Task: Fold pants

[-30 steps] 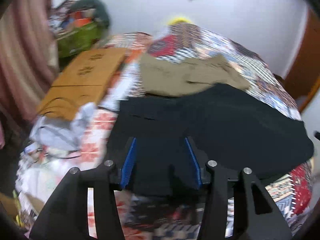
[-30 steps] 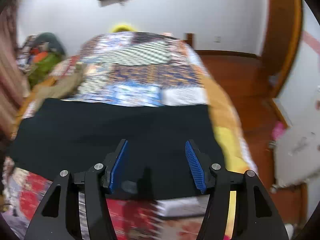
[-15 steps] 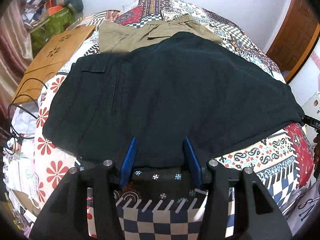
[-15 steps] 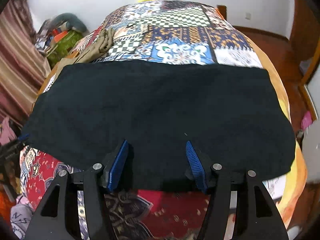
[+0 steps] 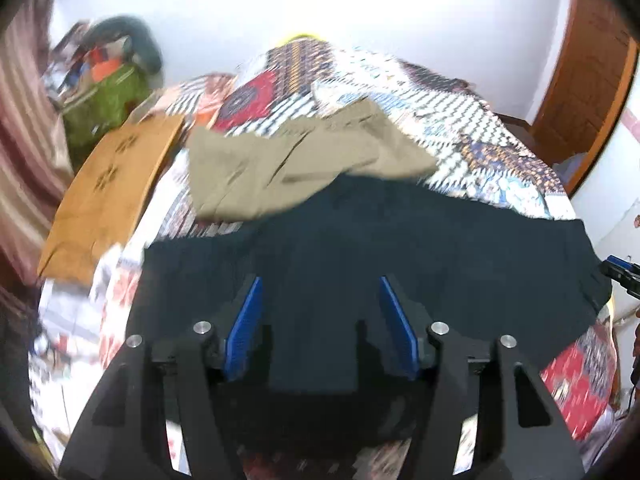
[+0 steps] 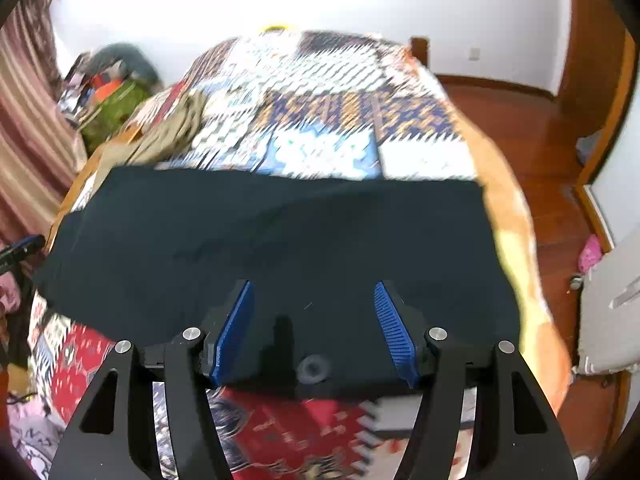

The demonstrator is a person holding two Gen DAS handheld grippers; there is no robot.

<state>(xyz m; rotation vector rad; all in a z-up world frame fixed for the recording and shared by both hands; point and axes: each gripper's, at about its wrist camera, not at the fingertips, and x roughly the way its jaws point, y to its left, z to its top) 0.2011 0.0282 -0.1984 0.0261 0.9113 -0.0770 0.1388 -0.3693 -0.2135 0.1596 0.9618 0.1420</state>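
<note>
Black pants (image 5: 400,248) lie spread crosswise on a patchwork bedspread (image 5: 440,100). My left gripper (image 5: 320,284) hovers at their near edge. Its jaws are opening, and the cloth lies between the blue pads without being pressed. In the right wrist view the same black pants (image 6: 280,232) stretch across the bed. My right gripper (image 6: 314,286) stands over their near hem by a round button (image 6: 314,368). Its jaws are also opening, with the pads off the cloth. Each gripper shows at the edge of the other's view, the right gripper (image 5: 620,276) and the left gripper (image 6: 24,246).
Khaki pants (image 5: 296,164) lie crumpled behind the black pair, touching its far edge. A brown cardboard sheet (image 5: 108,184) and a green bag (image 5: 104,104) sit at the bed's left side. Wooden floor (image 6: 540,152) and a door (image 5: 592,72) are on the right.
Both pairs of jaws stand wider than before. Both views have swung up from looking down on the pants, and the far wall shows again. The black pants stay spread on the bed.
</note>
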